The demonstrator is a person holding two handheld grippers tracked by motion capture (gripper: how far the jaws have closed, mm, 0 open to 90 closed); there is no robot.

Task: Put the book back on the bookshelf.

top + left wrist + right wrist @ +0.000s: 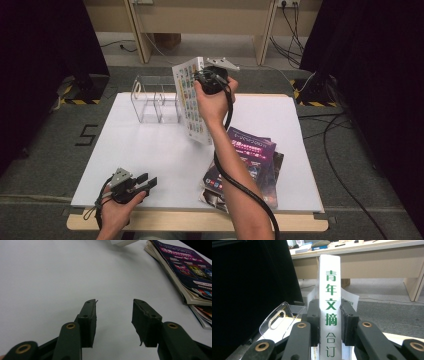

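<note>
- Currently one book [192, 102], raised upright above table [130, 150] beside clear rack [152, 100]; spine clamped in right gripper [329, 322].
- One left gripper [113, 320], jaws apart, empty, near front edge.
- Several magazines [250, 165] stacked front right; bare tabletop between.

From the right gripper view, the right gripper [329, 322] has its two black jaws pressed against either side of a thick white volume [329, 290], gripping it by the spine. The spine stands upright between the jaws and carries green Chinese characters running down it. Just to the left, lower down, a clear acrylic holder [277, 321] shows a rounded wall with an oval handle slot cut in it. A black curtain [252, 290] covers the left side. Farther back runs a long pale wooden desk [382, 262] with small items on top, above a grey floor [392, 315].
</note>
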